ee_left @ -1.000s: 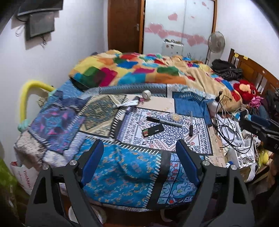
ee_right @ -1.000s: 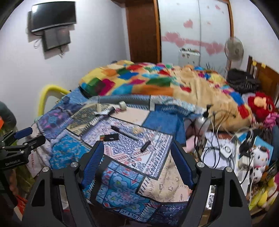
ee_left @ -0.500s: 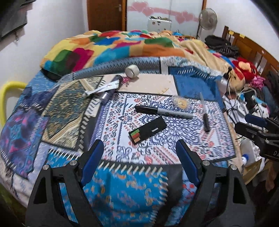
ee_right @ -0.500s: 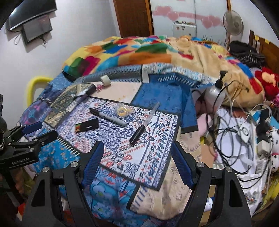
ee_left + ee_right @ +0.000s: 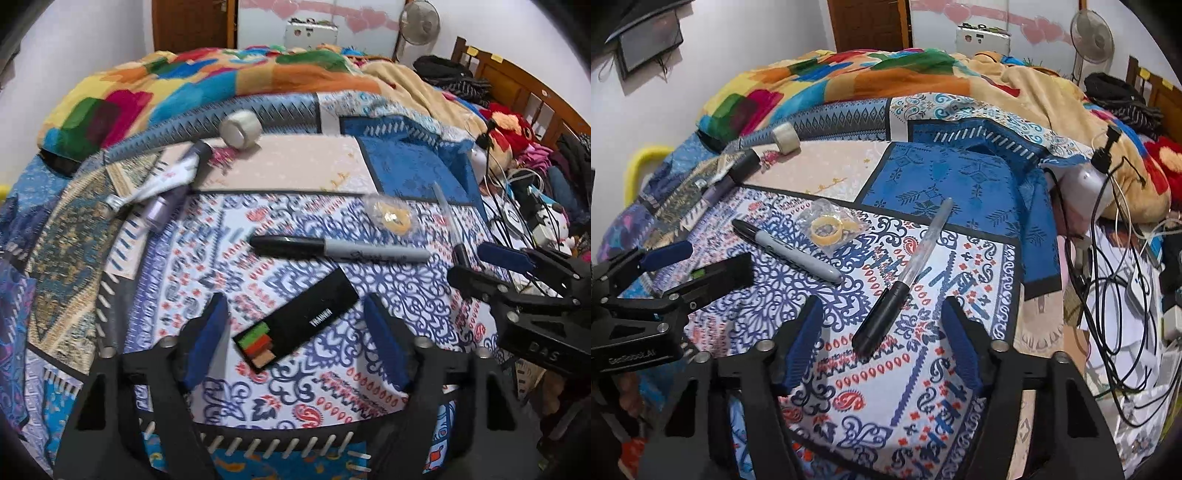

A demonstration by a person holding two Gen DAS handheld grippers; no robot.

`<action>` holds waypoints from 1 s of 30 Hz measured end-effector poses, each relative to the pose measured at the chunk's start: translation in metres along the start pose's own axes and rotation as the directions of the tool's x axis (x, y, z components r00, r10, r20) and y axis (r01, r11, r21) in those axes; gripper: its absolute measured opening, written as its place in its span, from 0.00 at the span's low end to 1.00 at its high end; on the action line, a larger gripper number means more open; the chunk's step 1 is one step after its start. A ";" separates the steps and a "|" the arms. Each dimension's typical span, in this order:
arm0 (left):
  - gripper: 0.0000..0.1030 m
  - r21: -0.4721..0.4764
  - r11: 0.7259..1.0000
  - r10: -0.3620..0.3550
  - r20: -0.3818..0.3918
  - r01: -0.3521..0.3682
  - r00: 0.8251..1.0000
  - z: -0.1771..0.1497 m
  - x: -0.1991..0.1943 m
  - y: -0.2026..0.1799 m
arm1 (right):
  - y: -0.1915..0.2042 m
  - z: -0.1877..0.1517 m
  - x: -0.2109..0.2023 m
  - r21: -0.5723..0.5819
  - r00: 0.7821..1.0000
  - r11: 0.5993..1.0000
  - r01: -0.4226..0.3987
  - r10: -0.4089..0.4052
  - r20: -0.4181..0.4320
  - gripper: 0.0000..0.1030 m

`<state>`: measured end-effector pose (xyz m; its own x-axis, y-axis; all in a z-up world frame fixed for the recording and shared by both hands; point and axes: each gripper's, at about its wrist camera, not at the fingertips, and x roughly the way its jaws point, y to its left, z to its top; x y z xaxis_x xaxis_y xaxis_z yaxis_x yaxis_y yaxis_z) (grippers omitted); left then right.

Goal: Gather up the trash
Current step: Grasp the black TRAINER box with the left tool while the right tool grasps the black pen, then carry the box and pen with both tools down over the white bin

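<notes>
On the patterned bedspread (image 5: 207,258) lies a black box with coloured stripes (image 5: 299,321), between the fingers of my left gripper (image 5: 295,332). Its jaws are closing and the pads stand clear of the box. A black-capped clear pen (image 5: 886,314) lies between the fingers of my right gripper (image 5: 881,325), whose jaws are also closing without touching it. A grey marker (image 5: 340,251) (image 5: 786,251) and a clear bag holding a yellow ring (image 5: 391,218) (image 5: 827,225) lie beyond. A tape roll (image 5: 240,127), a white tube (image 5: 166,182) and a purple stick (image 5: 162,210) sit further back.
A colourful blanket (image 5: 221,81) is heaped at the far side of the bed. Right of the bed are tangled cables (image 5: 1108,295), a white pump bottle (image 5: 1082,184) and red plush toys (image 5: 513,129). A fan (image 5: 1091,33) and wooden headboard (image 5: 517,88) stand behind.
Both grippers have come down and closer to the bedspread. Their jaws have narrowed. The striped box now lies between the left fingers and the pen's cap between the right fingers.
</notes>
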<state>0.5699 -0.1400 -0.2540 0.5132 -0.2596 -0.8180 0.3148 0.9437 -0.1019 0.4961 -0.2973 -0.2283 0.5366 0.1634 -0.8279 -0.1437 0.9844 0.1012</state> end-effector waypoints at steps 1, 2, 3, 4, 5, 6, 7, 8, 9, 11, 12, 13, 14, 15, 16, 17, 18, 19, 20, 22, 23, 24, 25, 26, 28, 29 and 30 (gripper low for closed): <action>0.62 -0.001 1.000 -0.006 -0.010 0.006 1.000 -0.002 0.002 -0.001 | 0.001 -0.002 0.001 -0.011 1.000 1.000 0.015 -0.015 0.003 0.47; 0.62 0.007 1.000 0.003 0.000 -0.003 1.000 -0.004 0.001 -0.003 | 0.001 -0.002 0.003 -0.019 1.000 1.000 0.023 -0.023 0.003 0.43; 0.61 0.011 1.000 0.005 0.002 -0.005 1.000 -0.006 0.000 -0.005 | 0.001 -0.003 0.003 -0.024 0.999 0.999 0.032 -0.032 0.004 0.39; 0.61 0.013 1.000 0.004 0.003 -0.004 1.000 -0.008 -0.002 -0.007 | 0.001 -0.006 0.002 -0.030 0.999 0.999 0.043 -0.043 0.014 0.38; 0.58 0.016 1.000 0.005 0.005 -0.005 1.000 -0.010 -0.004 -0.008 | 0.000 -0.006 0.001 -0.034 0.999 0.998 0.049 -0.049 0.016 0.35; 0.56 0.023 1.000 0.011 0.002 -0.011 1.000 -0.012 -0.006 -0.011 | -0.001 -0.007 0.001 -0.037 0.999 0.998 0.050 -0.050 0.019 0.33; 0.51 0.029 0.999 0.016 -0.001 -0.016 1.000 -0.013 -0.006 -0.012 | -0.004 -0.009 -0.001 -0.035 0.999 0.998 0.048 -0.047 0.020 0.31; 0.45 0.038 0.999 0.021 -0.004 -0.021 1.000 -0.014 -0.007 -0.014 | -0.005 -0.009 -0.002 -0.032 0.999 0.998 0.045 -0.044 0.021 0.27; 0.43 0.046 0.999 0.026 -0.007 -0.026 1.000 -0.014 -0.007 -0.016 | -0.008 -0.010 -0.003 -0.029 0.999 0.999 0.041 -0.040 0.021 0.24; 0.38 0.059 0.997 0.044 -0.011 -0.043 0.999 -0.015 -0.008 -0.018 | -0.013 -0.010 -0.003 -0.020 0.999 0.999 0.030 -0.030 0.019 0.21; 0.37 0.060 0.997 0.047 -0.011 -0.046 0.999 -0.014 -0.007 -0.018 | -0.014 -0.009 -0.003 -0.013 1.000 1.000 0.021 -0.021 0.017 0.21; 0.35 0.056 0.997 0.045 -0.011 -0.044 0.999 -0.014 -0.007 -0.017 | -0.017 -0.008 -0.004 -0.007 1.000 1.000 0.007 -0.007 0.013 0.21; 0.34 0.048 0.998 0.038 -0.011 -0.038 0.999 -0.012 -0.006 -0.016 | -0.016 -0.006 -0.002 -0.005 1.000 1.000 -0.001 0.001 0.010 0.21; 0.34 0.044 0.998 0.034 -0.011 -0.034 0.999 -0.011 -0.006 -0.016 | -0.016 -0.005 -0.001 -0.003 1.000 1.000 -0.012 0.012 0.008 0.21; 0.34 0.041 0.999 0.031 -0.010 -0.031 0.999 -0.011 -0.005 -0.016 | -0.017 -0.004 -0.001 -0.002 1.000 1.000 -0.022 0.022 0.008 0.20; 0.34 0.046 0.998 0.032 -0.009 -0.031 0.999 -0.010 -0.004 -0.017 | -0.016 -0.004 0.000 -0.003 1.000 1.000 -0.027 0.027 0.008 0.21; 0.34 0.056 0.998 0.033 -0.009 -0.032 0.999 -0.009 -0.003 -0.019 | -0.015 -0.003 0.002 -0.008 0.999 0.999 -0.032 0.032 0.010 0.21; 0.34 0.062 0.997 0.037 -0.008 -0.036 0.999 -0.009 -0.002 -0.020 | -0.014 -0.003 0.003 -0.013 0.999 0.999 -0.032 0.032 0.012 0.21; 0.34 0.060 0.997 0.040 -0.006 -0.039 0.999 -0.009 -0.002 -0.021 | -0.012 -0.002 0.004 -0.017 0.999 0.999 -0.030 0.031 0.016 0.21; 0.34 0.047 0.998 0.038 -0.006 -0.037 0.999 -0.009 -0.002 -0.019 | -0.011 -0.002 0.005 -0.014 0.999 1.000 -0.027 0.027 0.021 0.20; 0.32 0.043 0.998 0.043 -0.005 -0.043 0.999 -0.010 -0.002 -0.019 | -0.012 -0.003 0.005 -0.006 0.999 1.000 -0.025 0.025 0.022 0.15; 0.31 0.043 0.998 0.053 -0.002 -0.053 0.999 -0.010 -0.002 -0.019 | -0.014 -0.003 0.005 0.008 1.000 1.000 -0.015 0.015 0.024 0.13; 0.24 0.041 0.997 0.060 -0.003 -0.060 0.998 -0.010 -0.003 -0.019 | -0.016 -0.002 0.005 0.025 1.000 0.999 -0.019 0.019 0.021 0.13; 0.22 0.034 0.998 0.053 -0.006 -0.053 0.999 -0.010 -0.003 -0.019 | -0.019 -0.002 0.005 0.051 0.999 0.998 -0.037 0.037 0.014 0.12; 0.22 0.022 0.999 0.049 -0.017 -0.049 0.999 -0.010 -0.004 -0.019 | -0.024 -0.002 0.004 0.095 0.997 0.993 -0.076 0.076 0.002 0.12; 0.22 0.019 0.999 0.048 -0.022 -0.047 0.999 -0.011 -0.004 -0.021 | -0.025 -0.003 0.002 0.104 0.997 0.991 -0.082 0.083 0.000 0.12; 0.22 0.017 0.999 0.046 -0.029 -0.045 0.999 -0.012 -0.005 -0.022 | -0.024 -0.004 0.000 0.105 0.997 0.991 -0.077 0.078 0.001 0.12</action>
<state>0.5507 -0.1571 -0.2544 0.5041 -0.2102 -0.8377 0.3050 0.9508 -0.0550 0.4962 -0.3211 -0.2330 0.5248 0.2396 -0.8168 -0.0971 0.9702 0.2222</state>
